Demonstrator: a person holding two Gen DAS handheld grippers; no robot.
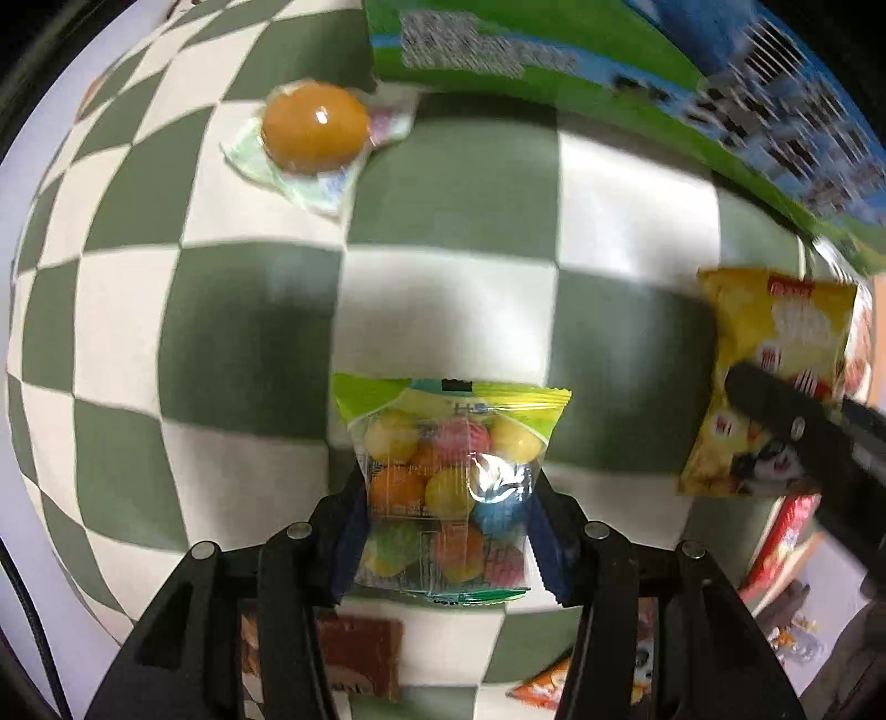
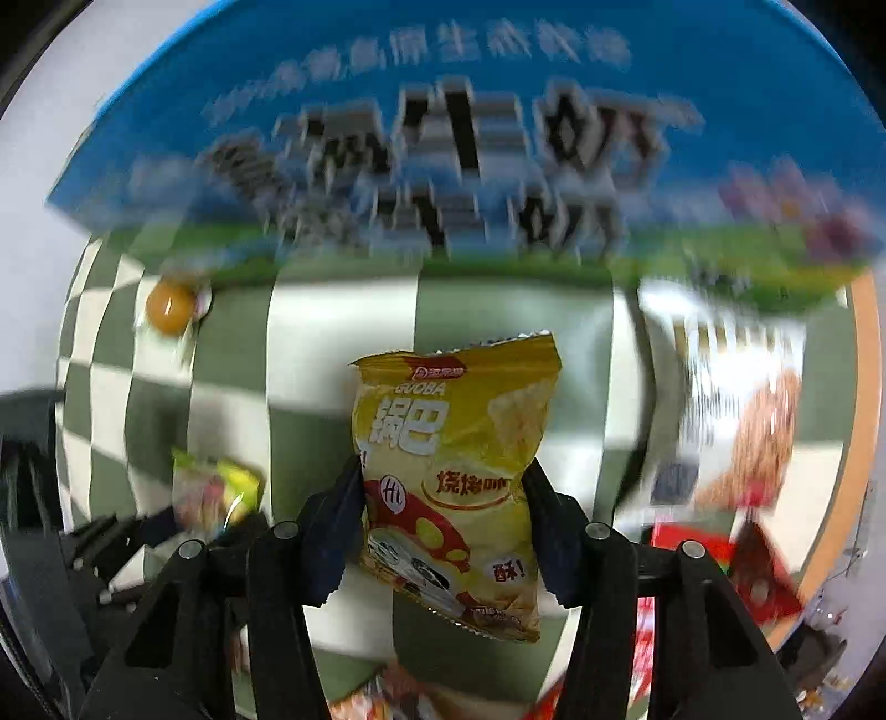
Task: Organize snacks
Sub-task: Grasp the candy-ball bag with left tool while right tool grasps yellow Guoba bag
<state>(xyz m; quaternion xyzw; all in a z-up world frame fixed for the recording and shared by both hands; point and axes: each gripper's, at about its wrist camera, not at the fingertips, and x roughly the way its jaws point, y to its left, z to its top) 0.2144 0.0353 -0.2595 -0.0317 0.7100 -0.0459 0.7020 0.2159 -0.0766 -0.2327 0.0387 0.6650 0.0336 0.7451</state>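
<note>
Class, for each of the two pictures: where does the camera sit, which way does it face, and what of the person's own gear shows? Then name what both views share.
Left wrist: on the left gripper, facing down at the green-and-white checked cloth; its fingers clamp a clear bag of coloured candy balls.
Right wrist: on the right gripper, facing down; its fingers flank a yellow crisp packet.
Shared: both snacks, the sealed brown egg and the blue-and-green carton.

A table under a green-and-white checkered cloth [image 1: 266, 310] carries a large blue-and-green printed carton [image 1: 554, 50] along its far edge — beside it lies a brown, egg-shaped snack in a clear wrapper [image 1: 314, 128]; a brown flat packet [image 1: 362, 653] sits nearer.
</note>
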